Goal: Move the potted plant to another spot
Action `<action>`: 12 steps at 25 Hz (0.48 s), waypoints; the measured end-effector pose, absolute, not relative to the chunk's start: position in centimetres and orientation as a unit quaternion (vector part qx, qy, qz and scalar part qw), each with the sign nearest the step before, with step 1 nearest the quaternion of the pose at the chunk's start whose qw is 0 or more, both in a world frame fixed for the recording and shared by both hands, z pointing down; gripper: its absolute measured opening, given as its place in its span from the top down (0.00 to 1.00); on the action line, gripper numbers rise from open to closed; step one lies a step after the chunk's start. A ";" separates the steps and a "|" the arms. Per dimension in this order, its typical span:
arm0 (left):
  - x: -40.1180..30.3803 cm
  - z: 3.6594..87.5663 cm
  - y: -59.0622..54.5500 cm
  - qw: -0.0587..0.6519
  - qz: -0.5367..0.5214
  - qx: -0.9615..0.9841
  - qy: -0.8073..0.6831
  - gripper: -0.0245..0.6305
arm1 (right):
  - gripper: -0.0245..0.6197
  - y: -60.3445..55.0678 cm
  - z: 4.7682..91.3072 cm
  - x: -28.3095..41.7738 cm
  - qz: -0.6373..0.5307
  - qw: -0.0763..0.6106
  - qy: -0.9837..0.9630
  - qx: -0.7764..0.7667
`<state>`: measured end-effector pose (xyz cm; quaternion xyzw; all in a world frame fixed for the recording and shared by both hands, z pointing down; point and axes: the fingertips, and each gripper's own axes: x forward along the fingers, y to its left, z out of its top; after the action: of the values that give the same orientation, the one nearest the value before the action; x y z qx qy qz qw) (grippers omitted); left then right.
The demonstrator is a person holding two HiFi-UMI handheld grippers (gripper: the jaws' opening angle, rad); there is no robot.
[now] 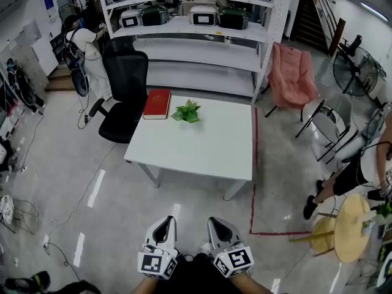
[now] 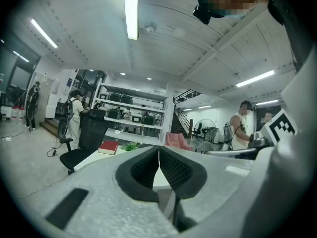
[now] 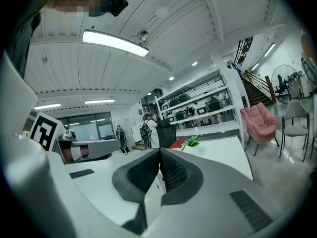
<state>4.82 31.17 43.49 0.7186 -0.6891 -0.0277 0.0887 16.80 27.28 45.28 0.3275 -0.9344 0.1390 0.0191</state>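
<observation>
A small green potted plant (image 1: pixel 187 111) stands near the far edge of the white table (image 1: pixel 202 149), just right of a red book (image 1: pixel 157 103). Both grippers are held low and close to the body, well short of the table. My left gripper (image 1: pixel 163 226) is shut with nothing in it, and my right gripper (image 1: pixel 217 225) beside it is shut and empty too. The left gripper view shows the plant (image 2: pixel 131 146) far off beyond the closed jaws (image 2: pixel 159 155). In the right gripper view the plant (image 3: pixel 192 141) is likewise distant past the closed jaws (image 3: pixel 159 157).
A black office chair (image 1: pixel 124 94) stands at the table's far left corner. Behind the table are white shelves (image 1: pixel 196 26) with boxes. A pink chair (image 1: pixel 291 73), a folding chair (image 1: pixel 331 127) and a round wooden stool (image 1: pixel 349 225) are to the right, beside a seated person (image 1: pixel 349 173). Red tape (image 1: pixel 254 182) marks the floor.
</observation>
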 end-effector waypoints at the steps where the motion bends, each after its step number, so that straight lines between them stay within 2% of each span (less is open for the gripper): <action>1: 5.2 43.5 31.1 0.085 -0.025 0.715 -0.693 0.93 | 0.94 27.1 45.4 17.2 0.137 0.020 -0.936 0.324; 12: 6.4 44.1 30.1 0.076 0.002 0.694 -0.716 0.93 | 0.94 25.1 47.2 18.2 0.138 0.042 -0.943 0.299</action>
<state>6.40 30.07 44.12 0.6939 -0.7160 0.0022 0.0764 18.21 25.06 47.20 0.2987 -0.9434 0.1380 0.0419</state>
